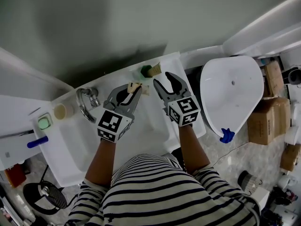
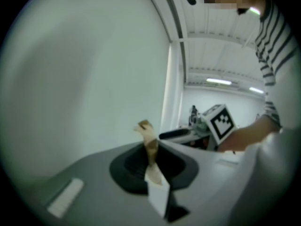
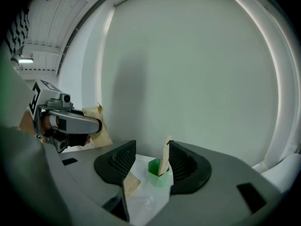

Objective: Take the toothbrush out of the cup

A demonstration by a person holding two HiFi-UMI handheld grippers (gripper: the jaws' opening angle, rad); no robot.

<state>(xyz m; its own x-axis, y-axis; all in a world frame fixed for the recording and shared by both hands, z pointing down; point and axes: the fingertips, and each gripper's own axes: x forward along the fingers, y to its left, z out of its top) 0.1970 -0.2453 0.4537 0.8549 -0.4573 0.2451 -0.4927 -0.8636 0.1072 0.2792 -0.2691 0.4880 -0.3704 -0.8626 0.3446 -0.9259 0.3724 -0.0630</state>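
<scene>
The person in the striped shirt leans over a white sink [image 1: 157,126], a gripper in each hand. The green cup [image 1: 146,71] stands at the back edge of the sink, against the grey wall [image 1: 117,27], to the right of the faucet [image 1: 87,100]. The toothbrush [image 3: 164,158], a pale tan stick, stands in the cup and leans to one side, its top poking above the rim.

The right gripper [image 1: 163,80] points at the cup with its jaws spread wide. In its own view the cup and toothbrush sit in the gap between the dark pads [image 3: 123,160], a little beyond the tips, and nothing is clamped.

The left gripper [image 1: 131,92] sits just beside it, jaws closed on a tan, paper-like strip [image 2: 150,142] that sticks up past the tips. A white toilet [image 1: 230,86] stands to the right of the sink.
</scene>
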